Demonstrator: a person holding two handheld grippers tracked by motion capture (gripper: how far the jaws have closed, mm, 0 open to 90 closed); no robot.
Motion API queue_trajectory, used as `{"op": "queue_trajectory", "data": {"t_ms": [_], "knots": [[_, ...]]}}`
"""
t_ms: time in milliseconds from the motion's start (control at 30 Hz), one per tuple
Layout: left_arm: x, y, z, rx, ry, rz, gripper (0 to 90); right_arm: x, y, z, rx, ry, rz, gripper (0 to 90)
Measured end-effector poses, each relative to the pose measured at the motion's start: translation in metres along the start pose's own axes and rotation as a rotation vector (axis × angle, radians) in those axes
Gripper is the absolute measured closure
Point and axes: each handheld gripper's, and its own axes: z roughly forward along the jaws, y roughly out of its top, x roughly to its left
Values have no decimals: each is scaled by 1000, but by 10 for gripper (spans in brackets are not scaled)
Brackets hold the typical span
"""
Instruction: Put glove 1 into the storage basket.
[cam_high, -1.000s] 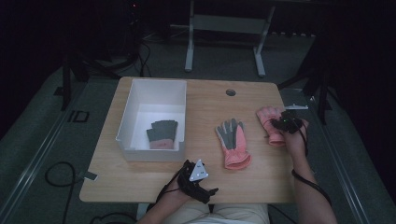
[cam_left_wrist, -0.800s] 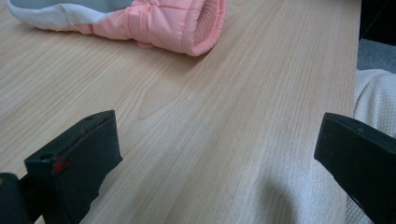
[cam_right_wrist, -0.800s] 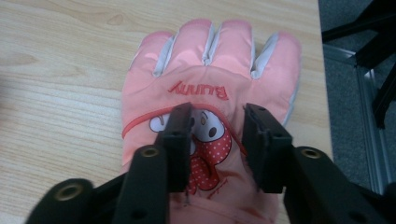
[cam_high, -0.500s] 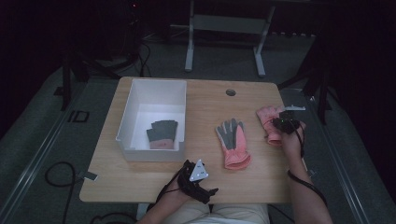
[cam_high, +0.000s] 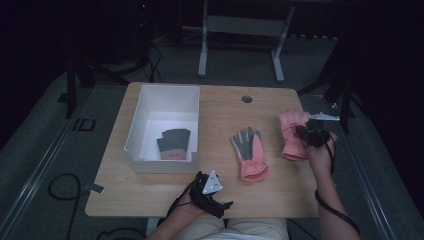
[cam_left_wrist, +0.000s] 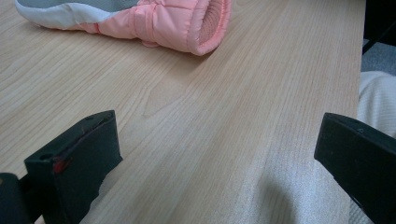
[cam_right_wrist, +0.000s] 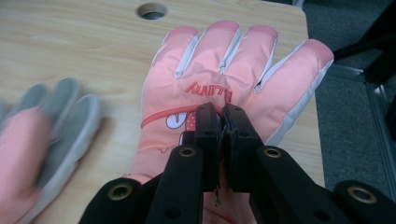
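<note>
Two pink gloves lie on my table (cam_high: 150, 195), and since a second ago my right gripper (cam_right_wrist: 223, 122), whose jaws have just been closing, has pinched the back of the pink glove (cam_right_wrist: 243, 79) at three o'clock and raised it a little. My left gripper (cam_high: 209, 192) has stayed at six o'clock, jaws spread wide over bare wood, the grey-palmed glove (cam_high: 248, 151) just past it. At nine o'clock, the white bin (cam_high: 146, 107) holds one folded grey glove (cam_high: 174, 143).
</note>
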Motion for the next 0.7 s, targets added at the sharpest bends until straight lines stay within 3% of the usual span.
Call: {"op": "queue_trajectory", "data": {"t_ms": [200,333,433,467,567,700], "knots": [[0,0,1,2,-1,0,0,12,-5,-35,2,59,-58,853],[0,0,0,0,-6,0,0,15,-16,-46,9,53,-61,853],[0,0,1,-3,-9,-1,0,17,-25,-44,24,49,-86,853],[-1,0,1,4,-9,1,0,17,-35,-38,46,72,-91,851],[-1,0,0,0,-14,-5,0,19,-47,-26,86,76,-108,848],[-2,0,0,0,-11,-4,0,17,-58,-12,108,81,-94,847]]}}
